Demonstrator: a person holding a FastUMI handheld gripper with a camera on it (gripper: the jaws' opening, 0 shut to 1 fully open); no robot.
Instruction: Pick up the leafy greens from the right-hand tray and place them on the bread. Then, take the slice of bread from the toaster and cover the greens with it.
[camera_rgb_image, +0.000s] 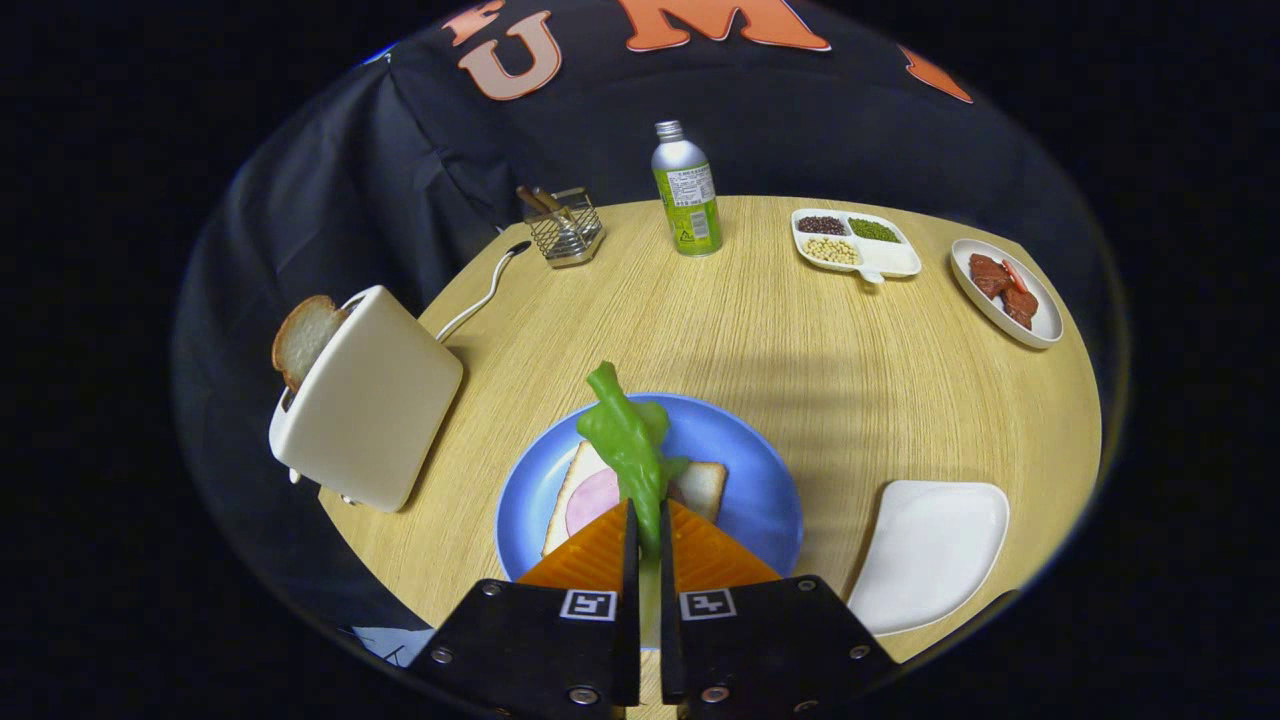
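My gripper is shut on the leafy greens, which stick out ahead of the fingertips and hang above the blue plate. On that plate, under the greens, lies a bread slice with a pink ham round on it. To the left stands a cream toaster with a slice of bread poking out of its slot. The white tray to the right of the plate is bare.
At the back of the round wooden table stand a green-labelled bottle, a wire holder, a divided dish of beans and a white plate of red meat slices. The toaster's cord trails toward the holder.
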